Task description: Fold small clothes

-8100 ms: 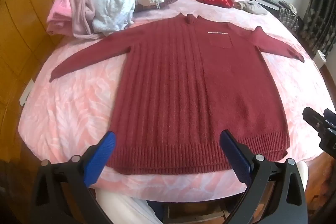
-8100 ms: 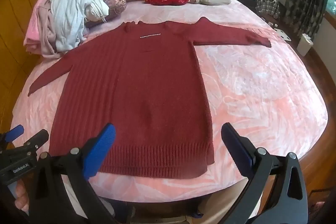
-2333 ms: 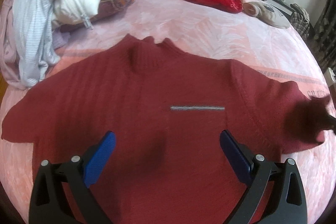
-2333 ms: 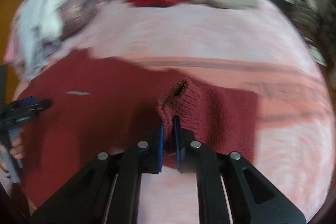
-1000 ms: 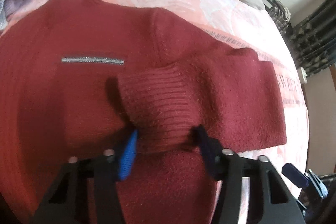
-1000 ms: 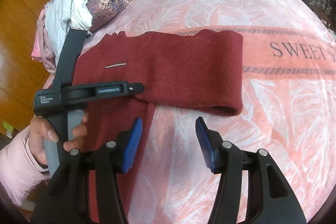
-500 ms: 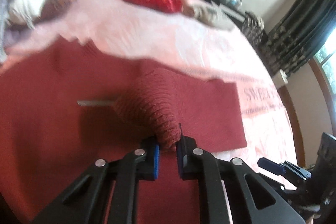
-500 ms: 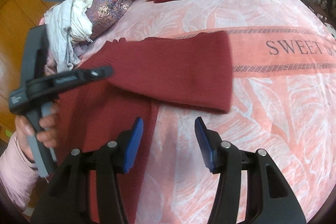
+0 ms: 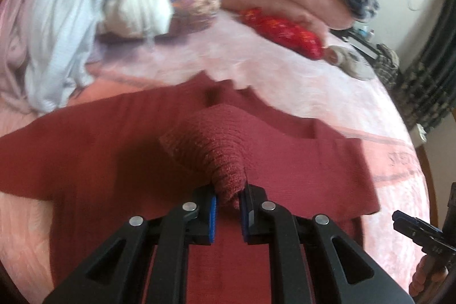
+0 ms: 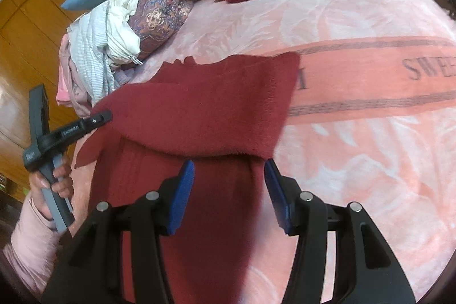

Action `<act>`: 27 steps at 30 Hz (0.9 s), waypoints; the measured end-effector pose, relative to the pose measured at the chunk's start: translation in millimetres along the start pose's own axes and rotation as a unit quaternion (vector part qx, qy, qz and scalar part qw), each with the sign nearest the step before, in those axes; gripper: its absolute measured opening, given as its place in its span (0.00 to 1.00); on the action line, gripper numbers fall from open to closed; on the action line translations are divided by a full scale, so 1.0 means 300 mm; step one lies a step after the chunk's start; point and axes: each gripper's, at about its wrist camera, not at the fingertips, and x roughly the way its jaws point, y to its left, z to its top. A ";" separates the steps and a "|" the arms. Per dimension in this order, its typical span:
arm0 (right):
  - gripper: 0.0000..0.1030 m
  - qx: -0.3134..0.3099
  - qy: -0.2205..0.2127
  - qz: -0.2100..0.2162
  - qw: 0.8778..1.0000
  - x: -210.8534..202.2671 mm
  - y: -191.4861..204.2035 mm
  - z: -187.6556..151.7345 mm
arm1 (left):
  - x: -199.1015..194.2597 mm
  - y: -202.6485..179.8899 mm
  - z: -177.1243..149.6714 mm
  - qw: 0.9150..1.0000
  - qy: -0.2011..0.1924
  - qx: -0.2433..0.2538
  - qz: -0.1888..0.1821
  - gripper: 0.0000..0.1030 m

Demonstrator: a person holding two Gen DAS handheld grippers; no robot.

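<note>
While my left gripper (image 9: 228,202) pinches the sleeve cuff (image 9: 211,144), I should lay it flat across the sweater (image 9: 85,147), right gripper (image 10: 229,190) half-open, empty.

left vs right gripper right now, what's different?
Left gripper is shut on the sweater's cuff and holds it lifted; right gripper is open with nothing between its pads. The left pulls the sleeve across the sweater; the right hovers over its body. Both have blue pads and point down at the bed.

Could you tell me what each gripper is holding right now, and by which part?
The left gripper pinches the red sweater by its ribbed sleeve cuff; the right gripper holds nothing.
</note>
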 end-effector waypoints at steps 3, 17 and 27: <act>0.50 -0.002 0.011 -0.006 1.000 0.090 0.033 0.024 | 0.026 0.052 -0.016 1.000 0.009 -0.008 0.006 0.12; 0.50 0.044 0.060 0.002 0.997 0.282 -0.003 0.002 | 0.219 0.237 -0.078 0.995 0.068 -0.042 0.058 0.13; 0.54 -0.007 0.028 -0.012 1.000 0.148 0.120 0.037 | 0.040 0.186 -0.057 0.998 0.022 -0.048 0.027 0.29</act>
